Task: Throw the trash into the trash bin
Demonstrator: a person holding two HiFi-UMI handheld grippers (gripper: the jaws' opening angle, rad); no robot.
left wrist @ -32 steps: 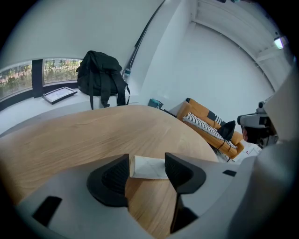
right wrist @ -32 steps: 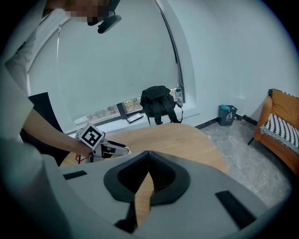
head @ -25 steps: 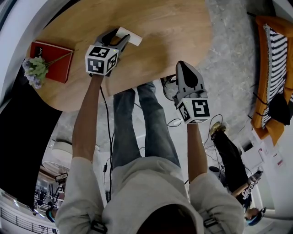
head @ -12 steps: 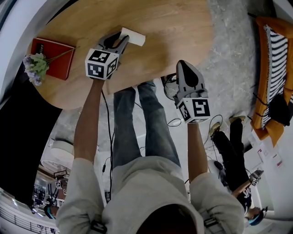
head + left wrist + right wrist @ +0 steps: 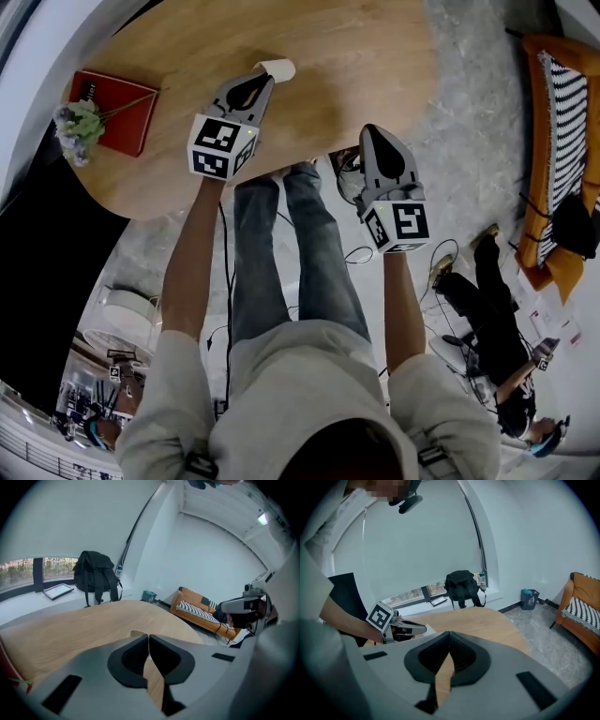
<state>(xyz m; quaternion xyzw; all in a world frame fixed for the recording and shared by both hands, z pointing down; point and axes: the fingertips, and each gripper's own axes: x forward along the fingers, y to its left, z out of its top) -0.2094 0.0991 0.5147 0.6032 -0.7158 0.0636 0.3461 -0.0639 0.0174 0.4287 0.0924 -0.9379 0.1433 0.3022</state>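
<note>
Jaws of L gripper (image 5: pixel 264 82) had just closed on the paper (image 5: pixel 279 67), R gripper (image 5: pixel 369 129) closed & empty; it needed a firm pinch w/ paper lifted clear of worktop (image 5: pixel 356 66) toward bin (image 5: pixel 528 599).

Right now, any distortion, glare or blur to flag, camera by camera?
Head view: strong fisheye, table edge bowed, sharp. Left gripper view: dark corners, ceiling lamp glare upper right, left tongs soft near the lens, paper scrap barely peeking past them. Right gripper view: dark corners, mosaic patch top left.
</note>
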